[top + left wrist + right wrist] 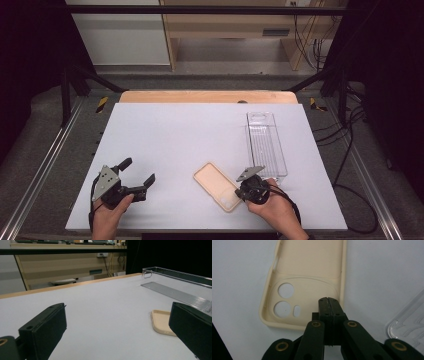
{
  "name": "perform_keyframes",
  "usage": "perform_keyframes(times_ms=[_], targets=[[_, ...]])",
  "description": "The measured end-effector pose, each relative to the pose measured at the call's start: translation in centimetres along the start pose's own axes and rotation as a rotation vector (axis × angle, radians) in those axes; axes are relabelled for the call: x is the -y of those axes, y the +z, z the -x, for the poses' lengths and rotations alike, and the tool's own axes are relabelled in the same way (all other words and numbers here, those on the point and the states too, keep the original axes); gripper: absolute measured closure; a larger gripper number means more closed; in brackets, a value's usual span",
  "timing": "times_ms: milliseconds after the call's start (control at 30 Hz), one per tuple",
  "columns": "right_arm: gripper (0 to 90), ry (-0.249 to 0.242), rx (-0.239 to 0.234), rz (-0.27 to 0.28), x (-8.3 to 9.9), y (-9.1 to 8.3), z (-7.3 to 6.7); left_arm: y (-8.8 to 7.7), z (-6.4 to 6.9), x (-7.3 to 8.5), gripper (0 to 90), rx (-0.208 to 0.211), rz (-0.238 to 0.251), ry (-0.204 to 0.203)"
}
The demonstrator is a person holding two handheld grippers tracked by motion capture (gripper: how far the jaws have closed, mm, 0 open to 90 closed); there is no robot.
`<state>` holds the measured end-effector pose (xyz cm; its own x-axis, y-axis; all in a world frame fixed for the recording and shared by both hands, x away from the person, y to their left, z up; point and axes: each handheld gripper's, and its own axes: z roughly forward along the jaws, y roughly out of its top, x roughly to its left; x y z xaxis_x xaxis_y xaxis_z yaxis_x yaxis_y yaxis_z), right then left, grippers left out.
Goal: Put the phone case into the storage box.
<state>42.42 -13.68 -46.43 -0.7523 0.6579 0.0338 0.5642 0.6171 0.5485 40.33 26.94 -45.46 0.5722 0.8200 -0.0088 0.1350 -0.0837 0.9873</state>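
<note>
Looking down on a white table (pixel 200 140), wide and mostly bare, with a wooden edge at the far side. Standing at far right, a clear tray (pixel 266 144), long and narrow, open at the top. Lying at near centre, just left of the tray, a cream phone case (pixel 216 186), open side up, turned at a slant, camera cutouts at the near end. Resting at near left, well apart from the case, the left gripper (pixel 139 174) in a hand (pixel 109 216), jaws spread wide and empty, with bare table between them in the left gripper view. Poised at near right, over the near end of the case, the right gripper (pixel 243 191) in a hand (pixel 274 206), jaws pressed together with nothing between them, tips above the raised panel beside the cutouts in the right gripper view; cannot tell whether touching.

Judging the case: likely light, thin and somewhat bendy, probably rubbery enough not to slip. Lying flat, so little for jaws to catch except the raised side wall. Best hold probably one jaw inside and one outside a long wall, near the middle, away from the thin strips around the cutouts. Likely to flex or twist if lifted by a corner alone.
</note>
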Motion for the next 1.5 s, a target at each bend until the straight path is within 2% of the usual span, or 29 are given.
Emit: perform_keyframes(times_ms=[600,767,833,867,900,967,1000,1033,1100,1133,1233,1433,1500], targets=[[88.7,0.000,0.011,0.007,0.0,0.1,0.1,0.1,0.1,0.0,1.3,0.003,-0.003,0.001],[74.9,0.011,0.001,0.061,0.1,-0.2,-0.6,0.1,0.1,0.0,1.3,0.003,-0.005,0.004],[62.9,0.024,0.013,0.083,0.0,-0.3,-1.1,0.1,0.1,0.0,1.3,0.004,-0.004,0.006],[53.4,0.043,0.015,0.108,0.0,-0.4,-1.4,0.1,0.1,0.0,1.3,0.004,-0.005,0.006],[53.4,0.043,0.015,0.108,0.0,-0.4,-1.4,0.1,0.1,0.0,1.3,0.004,-0.005,0.006],[43.2,0.061,0.004,0.144,-0.1,-0.6,-1.8,0.1,0.1,0.0,1.3,0.005,-0.003,0.006],[31.5,0.072,0.015,0.160,-0.3,-0.6,-2.1,0.1,0.1,0.0,1.3,0.005,-0.003,0.006],[31.5,0.072,0.015,0.160,-0.3,-0.6,-2.1,0.1,0.1,0.0,1.3,0.004,-0.003,0.006],[17.7,0.082,0.029,0.166,-0.4,-0.5,-2.5,0.1,0.1,0.0,1.3,0.004,-0.003,0.006],[14.1,0.085,0.032,0.166,-0.4,-0.4,-2.6,0.1,0.1,0.0,1.3,0.004,-0.003,0.006],[7.6,0.094,0.036,0.181,0.0,0.1,-3.0,0.1,0.1,0.0,1.3,0.005,-0.003,0.004],[7.1,0.110,0.078,0.180,1.0,1.0,-3.1,0.1,0.1,0.0,1.3,0.005,-0.003,0.006],[6.3,0.089,0.073,0.185,1.3,1.1,-3.1,0.1,0.1,0.0,1.3,0.006,-0.004,0.008]])
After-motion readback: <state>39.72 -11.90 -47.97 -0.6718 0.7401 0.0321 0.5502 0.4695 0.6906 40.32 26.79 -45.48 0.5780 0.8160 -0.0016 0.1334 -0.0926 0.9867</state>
